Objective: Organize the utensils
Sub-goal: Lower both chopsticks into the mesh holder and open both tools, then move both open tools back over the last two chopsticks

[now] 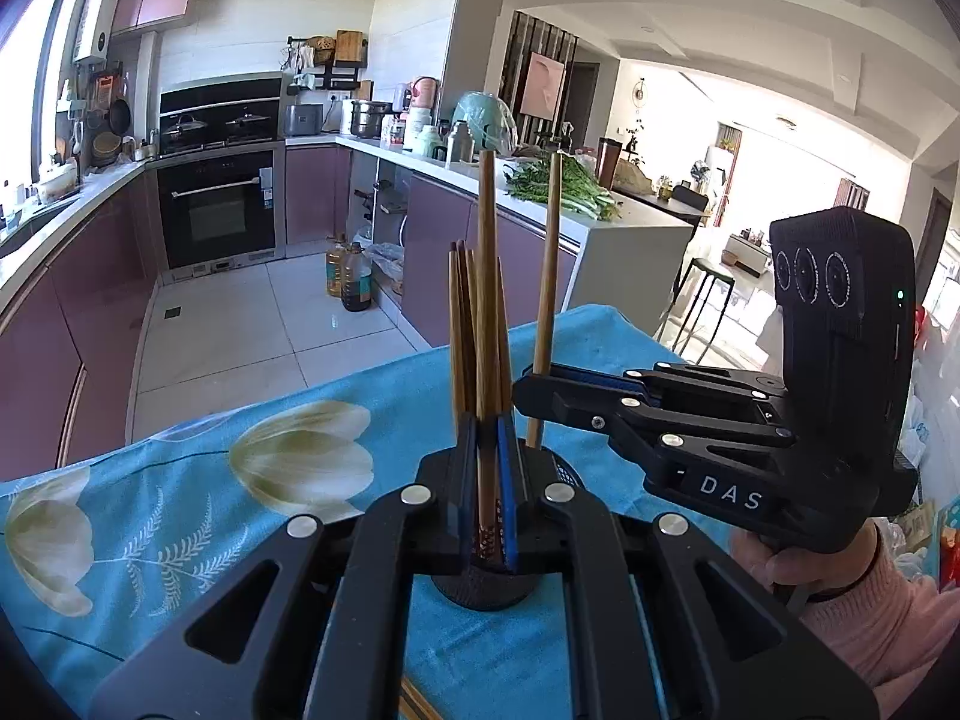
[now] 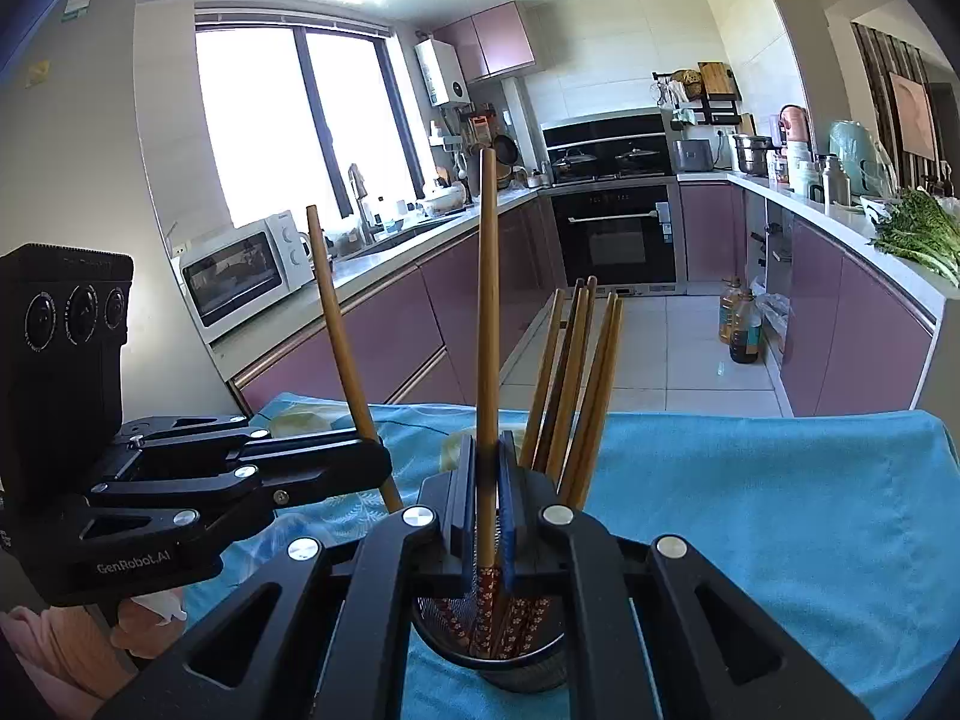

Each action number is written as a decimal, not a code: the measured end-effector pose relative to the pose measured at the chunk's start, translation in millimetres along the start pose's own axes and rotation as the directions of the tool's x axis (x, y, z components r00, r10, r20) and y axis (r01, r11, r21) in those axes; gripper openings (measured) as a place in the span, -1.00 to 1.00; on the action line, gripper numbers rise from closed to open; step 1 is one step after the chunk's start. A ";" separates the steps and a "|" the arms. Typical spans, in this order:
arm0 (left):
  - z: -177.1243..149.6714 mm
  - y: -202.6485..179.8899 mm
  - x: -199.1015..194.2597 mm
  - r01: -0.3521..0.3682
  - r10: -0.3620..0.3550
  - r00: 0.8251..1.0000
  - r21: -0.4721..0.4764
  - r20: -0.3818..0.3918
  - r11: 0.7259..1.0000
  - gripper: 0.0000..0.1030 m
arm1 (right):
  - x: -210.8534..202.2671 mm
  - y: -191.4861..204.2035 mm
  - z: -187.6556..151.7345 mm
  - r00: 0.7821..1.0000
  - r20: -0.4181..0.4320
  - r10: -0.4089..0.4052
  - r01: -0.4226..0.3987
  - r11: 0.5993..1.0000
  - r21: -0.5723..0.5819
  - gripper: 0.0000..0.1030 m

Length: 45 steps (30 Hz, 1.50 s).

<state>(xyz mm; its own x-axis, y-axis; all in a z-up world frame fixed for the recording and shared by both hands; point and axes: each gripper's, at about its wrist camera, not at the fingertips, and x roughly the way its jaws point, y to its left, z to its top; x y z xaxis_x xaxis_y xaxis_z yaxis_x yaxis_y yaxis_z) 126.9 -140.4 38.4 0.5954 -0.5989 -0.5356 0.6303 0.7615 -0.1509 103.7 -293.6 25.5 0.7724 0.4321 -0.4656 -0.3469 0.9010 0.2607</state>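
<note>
Both grippers are clamped, each grasping one bamboo chopstick upright over the black mesh holder (image 2: pixel 489 642), which stands on the desk's blue floral cloth (image 1: pixel 240 480). The left gripper (image 1: pixel 489 480) pinches its chopstick (image 1: pixel 486 276) low on the shaft, just above the patterned end; the right gripper (image 2: pixel 487 516) does the same with its own chopstick (image 2: pixel 487 300). In the right wrist view the patterned tip of that stick sits inside the holder's rim; how deep, and whether it touches the bottom, cannot be told. A bundle of chopsticks (image 2: pixel 576 378) already stands in the holder, leaning toward the far right side. The step in hand looks like seating both sticks in the holder at once. To do it well: keep each stick near vertical while lowering, so the tip clears the rim instead of catching the mesh. Aim for the open near side, away from the leaning bundle. The two grippers sit close together and cross above the holder, so bringing one down first should avoid a knock between them. Let go only once the tip is well below the rim; an early release may tip the stick out. The holder looks light, so a sideways push could slide it on the cloth.
</note>
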 end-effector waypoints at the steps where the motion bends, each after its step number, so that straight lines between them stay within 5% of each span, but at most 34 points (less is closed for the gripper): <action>1: 0.4 1.0 1.4 -0.002 0.002 1.000 0.000 -0.005 1.000 -0.86 | 0.3 -0.6 -1.2 1.000 -0.003 0.001 -0.001 1.000 0.002 -0.89; 30: -10.5 7.8 31.8 -0.027 0.025 0.997 -0.021 -0.076 0.999 -0.85 | 15.4 -5.5 -12.5 0.998 -0.053 -0.024 0.027 0.998 0.063 -0.85; 36: -18.1 11.6 26.2 -0.026 0.024 0.998 -0.028 -0.060 0.999 -0.67 | 10.8 -0.5 -15.6 0.999 -0.052 -0.012 0.015 0.998 0.056 -0.83; 45: -46.9 25.6 -24.8 -0.122 0.124 0.991 -0.037 0.052 0.992 -0.33 | -14.2 28.5 -25.1 0.996 -0.035 0.084 -0.085 0.996 -0.038 -0.21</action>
<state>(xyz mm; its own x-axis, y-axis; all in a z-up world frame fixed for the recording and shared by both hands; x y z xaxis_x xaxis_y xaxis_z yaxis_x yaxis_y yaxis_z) 104.9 -94.5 8.8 0.6939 -0.5117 -0.5066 0.5339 0.8377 -0.1148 69.5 -273.0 18.3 0.7215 0.5070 -0.4717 -0.4312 0.8619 0.2668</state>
